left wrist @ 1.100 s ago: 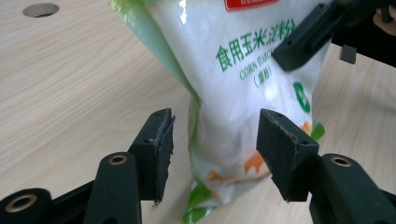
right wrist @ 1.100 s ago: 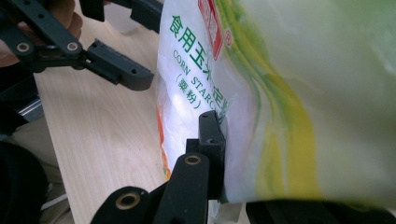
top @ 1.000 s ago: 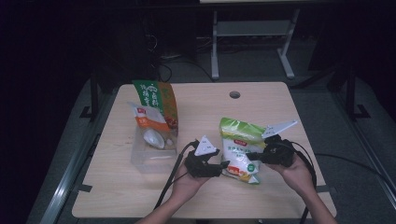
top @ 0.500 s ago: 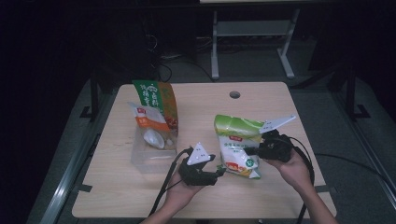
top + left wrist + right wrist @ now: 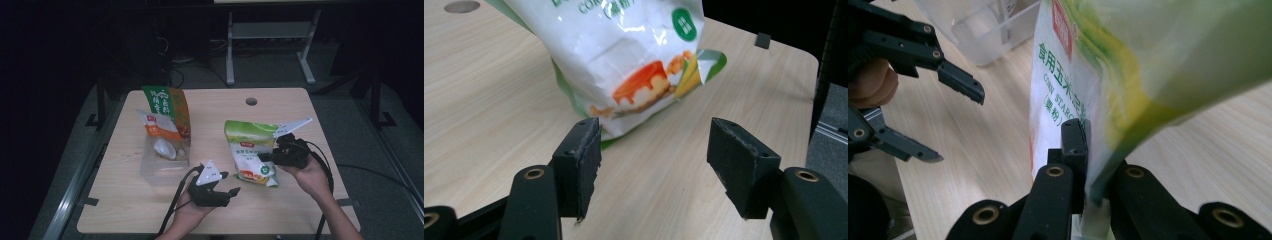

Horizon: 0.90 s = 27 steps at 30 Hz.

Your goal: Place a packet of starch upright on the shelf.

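Observation:
A green and white corn starch bag (image 5: pixel 251 150) stands tilted on the wooden table (image 5: pixel 280 107), right of centre. My right gripper (image 5: pixel 267 156) is shut on the bag's right edge; in the right gripper view its jaws pinch the bag (image 5: pixel 1083 95) between them. My left gripper (image 5: pixel 227 186) is open near the table's front edge, just left of the bag's lower corner and apart from it. In the left gripper view the bag's bottom (image 5: pixel 634 60), printed with a cake picture, sits just beyond the two spread jaws, with nothing between them.
A clear plastic container (image 5: pixel 162 162) holds an upright green and orange bag (image 5: pixel 167 112), a smaller white and orange packet (image 5: pixel 157 125) and a white scoop (image 5: pixel 163 148), at centre left. A round cable hole (image 5: pixel 251 101) lies near the far edge. Dark floor and a metal frame surround the table.
The right gripper has lifted the corn starch bag from lying flat to nearly upright. The left gripper has let go of it, opened and drawn back toward the front edge.

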Motion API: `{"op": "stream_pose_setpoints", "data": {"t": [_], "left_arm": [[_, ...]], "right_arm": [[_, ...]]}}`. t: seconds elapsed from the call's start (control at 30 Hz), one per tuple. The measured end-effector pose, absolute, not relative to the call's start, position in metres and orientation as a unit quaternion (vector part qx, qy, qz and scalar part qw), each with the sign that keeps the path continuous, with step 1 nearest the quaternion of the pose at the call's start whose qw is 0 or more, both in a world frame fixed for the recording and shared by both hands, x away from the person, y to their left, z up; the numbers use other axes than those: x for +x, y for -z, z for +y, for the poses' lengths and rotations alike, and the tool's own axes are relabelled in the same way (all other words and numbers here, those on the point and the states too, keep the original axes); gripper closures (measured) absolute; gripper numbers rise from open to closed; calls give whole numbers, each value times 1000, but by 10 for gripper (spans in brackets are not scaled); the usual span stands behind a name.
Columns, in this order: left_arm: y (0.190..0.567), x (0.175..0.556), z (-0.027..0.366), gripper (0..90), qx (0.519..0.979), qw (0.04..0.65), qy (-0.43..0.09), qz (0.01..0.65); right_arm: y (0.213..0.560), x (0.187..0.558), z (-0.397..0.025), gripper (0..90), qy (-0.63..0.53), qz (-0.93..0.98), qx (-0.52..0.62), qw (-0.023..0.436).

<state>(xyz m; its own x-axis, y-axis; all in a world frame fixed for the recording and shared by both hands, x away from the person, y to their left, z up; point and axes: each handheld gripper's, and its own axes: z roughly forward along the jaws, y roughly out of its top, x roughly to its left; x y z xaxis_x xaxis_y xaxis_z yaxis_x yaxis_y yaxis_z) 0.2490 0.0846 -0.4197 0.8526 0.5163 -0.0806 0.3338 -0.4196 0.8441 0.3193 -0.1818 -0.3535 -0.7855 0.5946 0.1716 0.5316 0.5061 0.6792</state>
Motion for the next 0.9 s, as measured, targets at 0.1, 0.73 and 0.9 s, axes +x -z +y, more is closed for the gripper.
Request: {"op": "stream_pose_setpoints", "data": {"t": [0.1,0.73,0.9], "left_arm": [[422,247,86,376,839,472,-94,253],[429,233,94,356,839,475,-99,246],[431,231,97,339,840,473,-102,243]], "right_arm": [[350,320,-179,882,-375,868,322,43],[318,328,-145,882,-382,875,292,53],[310,332,-132,882,-389,875,284,48]]}}
